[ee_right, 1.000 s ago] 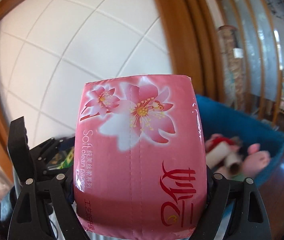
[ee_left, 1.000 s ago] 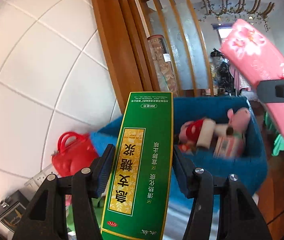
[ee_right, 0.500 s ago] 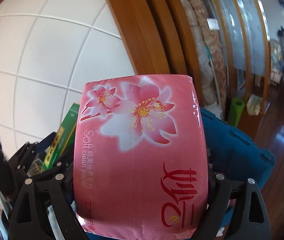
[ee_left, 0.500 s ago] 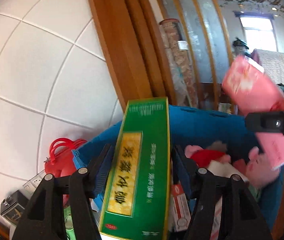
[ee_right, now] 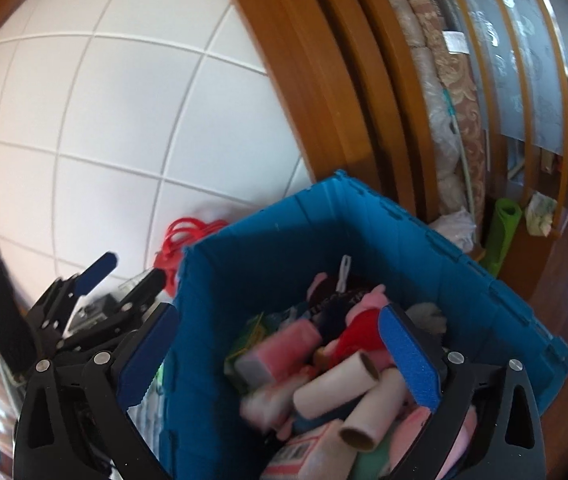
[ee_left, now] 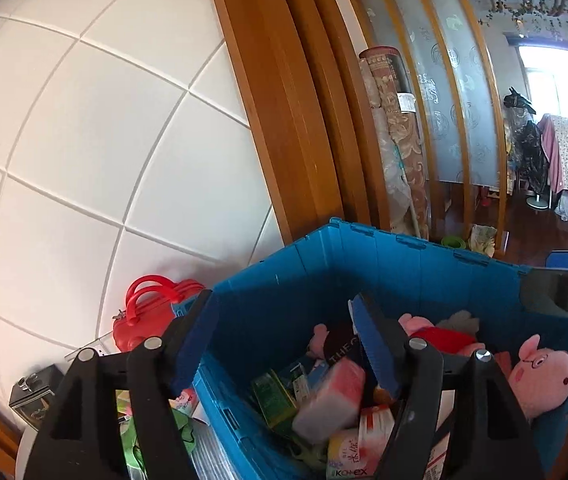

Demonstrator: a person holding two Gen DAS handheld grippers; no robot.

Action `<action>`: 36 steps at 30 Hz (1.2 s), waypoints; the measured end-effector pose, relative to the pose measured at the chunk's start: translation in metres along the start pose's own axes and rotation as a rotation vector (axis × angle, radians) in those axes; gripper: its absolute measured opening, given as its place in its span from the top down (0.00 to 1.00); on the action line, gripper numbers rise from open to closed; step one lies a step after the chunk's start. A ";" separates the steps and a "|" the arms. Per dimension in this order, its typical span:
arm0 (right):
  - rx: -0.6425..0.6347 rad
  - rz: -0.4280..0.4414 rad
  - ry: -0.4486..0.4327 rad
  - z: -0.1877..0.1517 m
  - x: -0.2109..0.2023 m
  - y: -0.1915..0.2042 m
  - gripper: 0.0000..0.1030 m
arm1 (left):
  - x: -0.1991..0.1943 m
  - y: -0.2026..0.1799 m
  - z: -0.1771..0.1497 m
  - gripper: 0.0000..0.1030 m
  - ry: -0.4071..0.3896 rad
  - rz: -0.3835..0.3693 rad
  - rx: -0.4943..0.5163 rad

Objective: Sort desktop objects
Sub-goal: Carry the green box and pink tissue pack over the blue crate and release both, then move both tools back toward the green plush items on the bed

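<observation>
My left gripper (ee_left: 280, 308) hangs over the blue crate (ee_left: 284, 280), its jaws opening with nothing between the pads. The green medicine box (ee_left: 274, 396) lies inside the crate beside a blurred pink tissue pack (ee_left: 331, 396). My right gripper (ee_right: 280, 310) is over the same blue crate (ee_right: 284, 232). Its jaws are opening wide, and the pink tissue pack (ee_right: 280, 348) has dropped free below them, beside the green box (ee_right: 252, 336). The left gripper (ee_right: 128, 272) shows at that view's left.
The crate also holds pink pig plush toys (ee_left: 543, 372) and cardboard tubes (ee_right: 335, 384). A red bag (ee_left: 148, 312) and a small black box (ee_left: 32, 396) sit left of it by the white tiled wall. A wooden frame and rolled carpet (ee_left: 395, 120) stand behind.
Both grippers swung over the crate and opened. The green box left the left gripper and the pink tissue pack left the right one; both now lie in the crate.
</observation>
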State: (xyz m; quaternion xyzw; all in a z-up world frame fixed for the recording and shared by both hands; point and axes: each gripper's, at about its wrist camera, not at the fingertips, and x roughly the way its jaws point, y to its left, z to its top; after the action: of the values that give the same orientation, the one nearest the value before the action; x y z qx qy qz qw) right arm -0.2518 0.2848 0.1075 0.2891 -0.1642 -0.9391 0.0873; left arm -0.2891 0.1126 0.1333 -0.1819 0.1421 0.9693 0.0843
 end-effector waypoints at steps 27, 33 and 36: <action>-0.112 -0.026 0.003 -0.093 -0.025 0.065 0.01 | -0.086 0.058 -0.086 0.29 -0.034 0.137 -0.058; -0.133 -0.014 0.014 -0.115 -0.011 0.115 0.01 | -0.100 0.124 -0.129 0.27 0.001 0.215 -0.074; -0.166 -0.009 0.023 -0.130 0.003 0.150 0.01 | -0.107 0.166 -0.157 0.27 0.028 0.282 -0.090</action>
State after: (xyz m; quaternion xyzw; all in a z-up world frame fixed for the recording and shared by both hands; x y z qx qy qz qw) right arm -0.1690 0.1108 0.0586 0.2923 -0.0835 -0.9464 0.1089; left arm -0.1750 -0.1039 0.0739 -0.1772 0.1239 0.9743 -0.0631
